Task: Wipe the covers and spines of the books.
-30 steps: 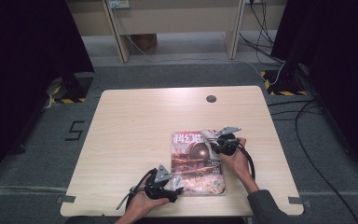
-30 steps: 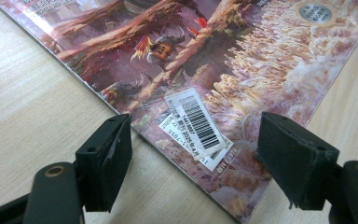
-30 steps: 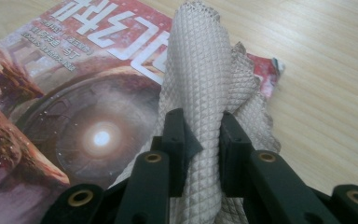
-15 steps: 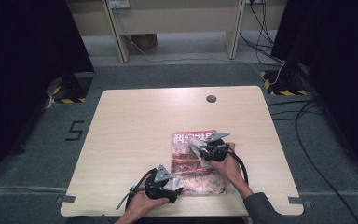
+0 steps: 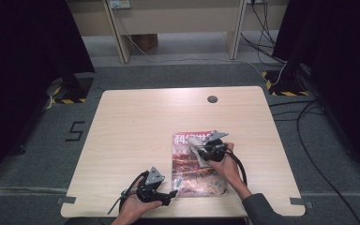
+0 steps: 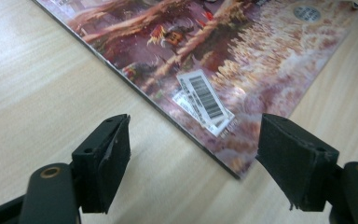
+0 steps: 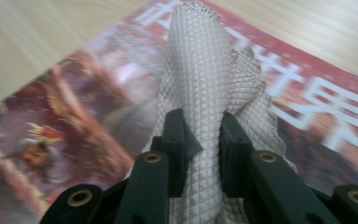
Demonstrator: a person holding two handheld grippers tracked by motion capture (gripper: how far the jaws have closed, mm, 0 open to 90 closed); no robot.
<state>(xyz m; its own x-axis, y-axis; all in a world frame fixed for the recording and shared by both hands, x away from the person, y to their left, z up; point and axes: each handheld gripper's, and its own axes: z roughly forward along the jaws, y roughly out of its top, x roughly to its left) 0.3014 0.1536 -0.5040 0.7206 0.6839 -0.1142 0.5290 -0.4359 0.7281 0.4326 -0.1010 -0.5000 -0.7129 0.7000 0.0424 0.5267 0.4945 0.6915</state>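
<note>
Grey waffle cloth (image 7: 205,88) bunched on magazine (image 5: 194,171).

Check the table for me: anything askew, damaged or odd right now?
Nothing looks damaged or spilled. The magazine lies flat, slightly skewed to the table edge. Its barcode sticker sits crooked, seemingly over another label. The cloth is bunched in the right gripper, over the cover. The left gripper is open at the magazine's corner.

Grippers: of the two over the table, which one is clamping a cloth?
The right gripper, jaws pinched on the grey waffle cloth over the magazine. The left gripper stands open, holding nothing.
</note>
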